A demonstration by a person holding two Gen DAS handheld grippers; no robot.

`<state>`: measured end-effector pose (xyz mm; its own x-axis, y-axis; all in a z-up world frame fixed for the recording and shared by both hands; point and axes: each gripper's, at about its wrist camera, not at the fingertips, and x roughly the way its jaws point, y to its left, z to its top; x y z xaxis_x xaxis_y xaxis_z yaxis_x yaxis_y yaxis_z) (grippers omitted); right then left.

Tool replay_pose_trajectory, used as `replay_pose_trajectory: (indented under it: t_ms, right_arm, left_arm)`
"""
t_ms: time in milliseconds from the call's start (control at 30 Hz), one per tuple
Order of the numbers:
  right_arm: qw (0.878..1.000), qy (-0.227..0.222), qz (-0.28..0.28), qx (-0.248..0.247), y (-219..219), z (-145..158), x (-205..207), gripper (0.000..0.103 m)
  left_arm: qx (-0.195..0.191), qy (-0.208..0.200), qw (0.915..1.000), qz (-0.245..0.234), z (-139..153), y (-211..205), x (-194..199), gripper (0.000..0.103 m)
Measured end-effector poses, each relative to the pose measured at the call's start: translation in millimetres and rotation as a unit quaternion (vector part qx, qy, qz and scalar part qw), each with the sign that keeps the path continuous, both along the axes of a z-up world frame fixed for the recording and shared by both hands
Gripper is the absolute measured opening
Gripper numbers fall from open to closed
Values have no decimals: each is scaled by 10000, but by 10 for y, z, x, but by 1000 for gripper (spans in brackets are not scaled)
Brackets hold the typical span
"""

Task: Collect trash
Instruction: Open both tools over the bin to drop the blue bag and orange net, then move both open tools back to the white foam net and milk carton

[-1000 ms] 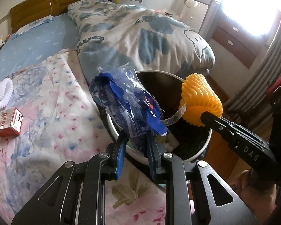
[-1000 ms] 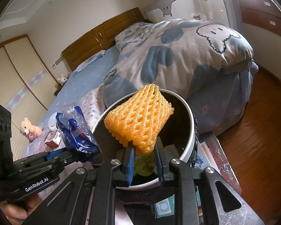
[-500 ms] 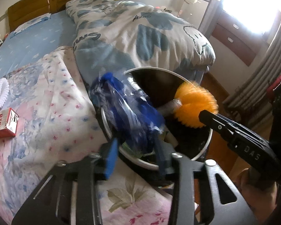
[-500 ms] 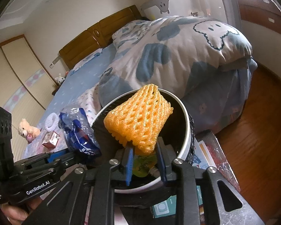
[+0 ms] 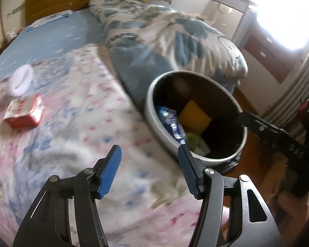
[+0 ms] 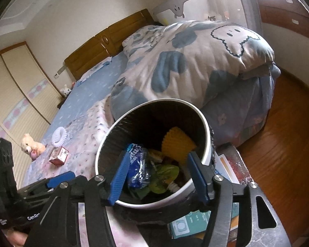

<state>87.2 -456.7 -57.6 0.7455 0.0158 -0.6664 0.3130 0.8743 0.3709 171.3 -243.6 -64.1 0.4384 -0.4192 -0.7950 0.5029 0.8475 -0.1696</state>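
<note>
A white-rimmed trash bin [image 6: 206, 127] with a black liner stands beside the bed; it also shows in the left wrist view [image 5: 149, 94]. Inside lie the blue plastic wrapper [image 6: 137, 168], the orange foam net [image 6: 178, 144] and green scraps. The wrapper [image 5: 171, 121] and the net [image 5: 193, 117] show in the left wrist view too. My left gripper [image 5: 149, 170] is open and empty over the bed edge, left of the bin. My right gripper [image 6: 157, 177] is open and empty just above the bin's near rim. A red-and-white box [image 5: 24, 113] and a white foam ring [image 5: 20, 80] lie on the bed.
A folded blue-and-white quilt [image 6: 195, 61] is piled on the bed behind the bin. A plush toy [image 6: 32, 146] sits at the bed's left side. Books or boxes [image 6: 195, 222] lie on a stand under the bin. Wooden floor [image 6: 288, 144] lies to the right.
Both grippers have opened and dropped their loads: the blue wrapper and the orange foam net now lie inside the bin. The left gripper has swung left over the bed.
</note>
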Motion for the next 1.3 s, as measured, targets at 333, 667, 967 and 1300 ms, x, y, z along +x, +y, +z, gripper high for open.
replay_pose_trajectory:
  t_ms: [333, 667, 967, 1300]
  right_arm:
    - [9994, -142, 321, -18, 388, 47, 62, 80]
    - [9943, -271, 1034, 8, 961, 111, 266, 89]
    - [9806, -295, 1936, 51, 1537, 54, 509, 99]
    - [9611, -249, 2751, -40, 1993, -67, 835, 100]
  left_arm:
    - [-48, 23, 9980, 637, -54, 722, -10, 60]
    - [-38, -12, 9913, 1314, -95, 1464, -5, 65]
    - [-42, 2, 9815, 1913, -136, 2056, 79, 74]
    - [43, 82, 9734, 2289, -217, 2477, 203, 75]
